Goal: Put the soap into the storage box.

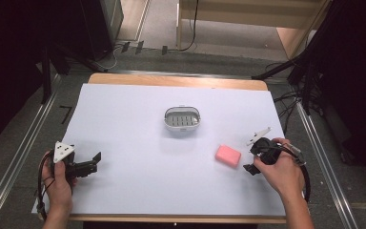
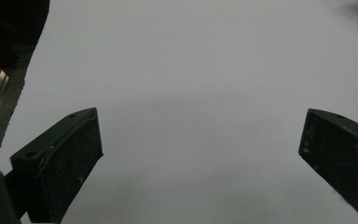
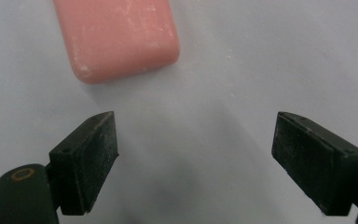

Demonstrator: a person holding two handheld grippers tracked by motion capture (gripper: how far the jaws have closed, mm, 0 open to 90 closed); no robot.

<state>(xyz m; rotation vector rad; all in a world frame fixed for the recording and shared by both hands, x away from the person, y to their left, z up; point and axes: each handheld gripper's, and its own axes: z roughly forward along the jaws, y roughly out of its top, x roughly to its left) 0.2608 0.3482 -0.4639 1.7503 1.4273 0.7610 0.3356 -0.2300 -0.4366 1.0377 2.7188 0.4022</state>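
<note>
We've got a chalky, rounded pink soap bar (image 3: 119,37), top cut off, just ahead of our right gripper (image 3: 196,161); both grippers' jaws spread, empty.

soap (image 1: 228,155): pink bar, rounded corners, pale scuffs on its top (image 3: 119,39)
pose: lies flat, turned a little askew to the table edges
place: on the white sheet, right of the middle, toward the person's side
state: free, nothing touches it
neighbour: right gripper (image 1: 250,161) just beside it, jaws apart, bar outside the gap
</note>
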